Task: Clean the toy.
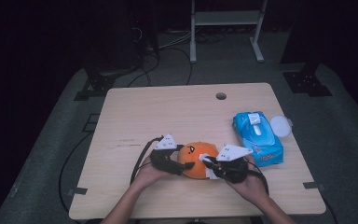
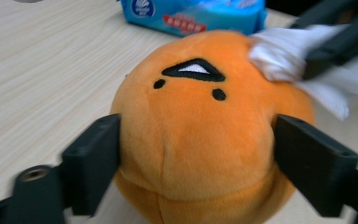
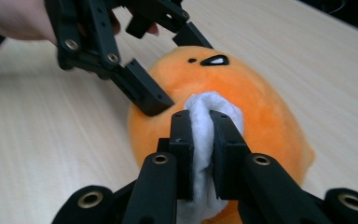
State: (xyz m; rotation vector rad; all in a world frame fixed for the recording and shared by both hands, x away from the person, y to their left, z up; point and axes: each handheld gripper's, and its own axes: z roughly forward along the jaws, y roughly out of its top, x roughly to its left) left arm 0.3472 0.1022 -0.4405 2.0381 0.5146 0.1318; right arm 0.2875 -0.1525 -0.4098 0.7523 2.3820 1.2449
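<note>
An orange round plush toy [image 1: 193, 161] with a stitched face lies on the wooden table [image 1: 168, 112] near its front edge. My left gripper [image 2: 196, 158] straddles the plush toy [image 2: 196, 116], one pad [image 2: 98, 158] against each side, and the far side bulges past the right pad. In the high view the left gripper [image 1: 182, 161] comes in from the toy's left. My right gripper [image 3: 203, 130] is shut on a bunched white wipe [image 3: 209, 105] and holds it against the toy's orange skin [image 3: 261, 102]. The high view shows the right gripper [image 1: 208, 163] at the toy's right side.
A blue pack of wet wipes [image 1: 257, 137] lies to the right of the toy, with a round white lid [image 1: 279, 126] beside it. A cable hole [image 1: 221, 96] sits near the table's far edge. Both forearms enter from the front edge.
</note>
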